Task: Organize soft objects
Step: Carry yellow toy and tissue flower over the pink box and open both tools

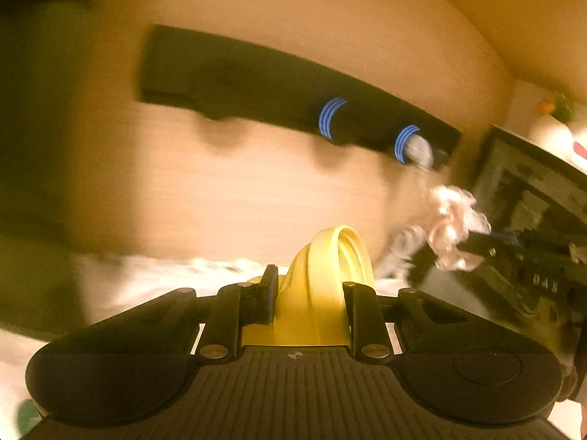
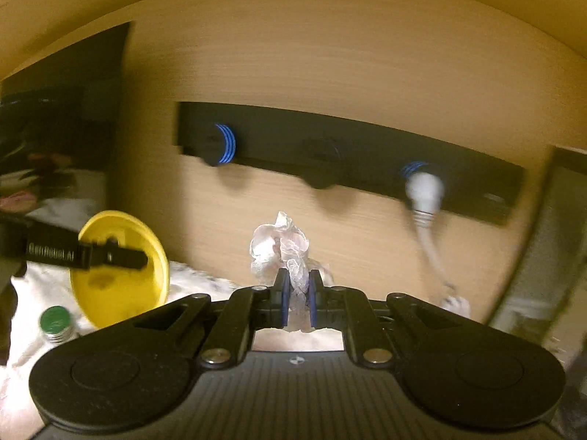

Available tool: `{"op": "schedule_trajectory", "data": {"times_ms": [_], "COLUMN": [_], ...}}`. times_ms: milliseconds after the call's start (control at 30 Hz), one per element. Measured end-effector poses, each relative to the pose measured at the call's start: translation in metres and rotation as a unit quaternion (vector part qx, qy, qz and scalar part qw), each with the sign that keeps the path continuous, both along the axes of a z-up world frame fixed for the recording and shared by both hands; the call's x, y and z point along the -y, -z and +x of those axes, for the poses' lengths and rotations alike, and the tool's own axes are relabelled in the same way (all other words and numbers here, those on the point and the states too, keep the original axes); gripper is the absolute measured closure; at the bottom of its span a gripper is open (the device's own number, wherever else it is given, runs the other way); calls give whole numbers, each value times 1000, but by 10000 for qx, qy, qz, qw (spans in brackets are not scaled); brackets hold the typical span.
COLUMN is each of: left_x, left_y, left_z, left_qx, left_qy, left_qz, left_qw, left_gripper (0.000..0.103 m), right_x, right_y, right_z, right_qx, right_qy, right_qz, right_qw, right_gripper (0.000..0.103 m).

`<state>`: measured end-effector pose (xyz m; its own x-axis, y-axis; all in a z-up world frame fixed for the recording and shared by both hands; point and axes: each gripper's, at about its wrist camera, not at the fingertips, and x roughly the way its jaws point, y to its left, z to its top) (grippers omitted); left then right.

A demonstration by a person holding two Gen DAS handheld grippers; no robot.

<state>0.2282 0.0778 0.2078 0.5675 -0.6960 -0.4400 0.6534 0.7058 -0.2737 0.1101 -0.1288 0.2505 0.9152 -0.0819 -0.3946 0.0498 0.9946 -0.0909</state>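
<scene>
Yellow plastic, a shallow bowl-like dish [image 2: 121, 267], is seen clamped at its rim by the left hand-held gripper [image 1: 306, 293], and is held off the white cloth-covered surface [image 2: 33, 286] near the wooden wall panel [image 2: 330, 80]. A crumpled, translucent plastic wrap [image 2: 282, 249] is pinched between the closed pads of the right hand-held gripper [image 2: 296, 299], with most of the wad standing above the fingertips. Dish and wad are held apart, side by side. On the panel a black socket strip [image 2: 348, 154] is mounted, with a white plug [image 2: 425, 190] seated in it and its cord hanging down. A green-capped jar [image 2: 55, 324] is noted below the dish. Both views are motion-blurred. The step is judged to be the placing of the wad into the dish. Risks noted: the dish is gripped by one edge only and could pivot or slip if tilted; the light, springy wad could cling to the pads on release or bounce out; the hanging cord could be snagged by a wide swing.
</scene>
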Motion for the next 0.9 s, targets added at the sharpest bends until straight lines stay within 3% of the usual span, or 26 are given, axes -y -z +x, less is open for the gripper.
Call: {"op": "schedule_trajectory", "data": {"times_ms": [233,300,400,433,500,633,733,833,900], "left_x": [86,97,121,119,116,110,111,113,112], "left_y": [32,51,86,91,98,97,100,109,111], "left_z": [6,1,-6,-10,-18,-34,-37,-47,-52], "left_qx": [-320,-441,-367,-311,-184,374,119,247,295], "left_qy": [756,865,982,1007,1149,1251,1508,1538,1442], "left_qz": [104,418,1212,1372,1466,1991,2007,2275,2356], "left_qw": [9966,9944,9871,9849,9823,9712,9679,9612,9606], "left_gripper": [77,78,77,66,58,63,63,61,57], "right_x": [57,66,71,73,73,69,59,51,49], "right_y": [15,30,59,70,88,109,122,143,161], "right_z": [-9,-5,0,5,10,34,58,88,107], "right_qx": [-257,-451,-803,-953,-1179,-1467,-1635,-1947,-2365], "right_qy": [533,542,555,567,567,322,180,188,300], "right_qz": [487,699,873,945,1115,1506,1516,1461,1484], "right_qw": [9971,9951,9914,9893,9851,9771,9747,9697,9598], "right_gripper": [93,93,93,93,93,93,93,93,93]}}
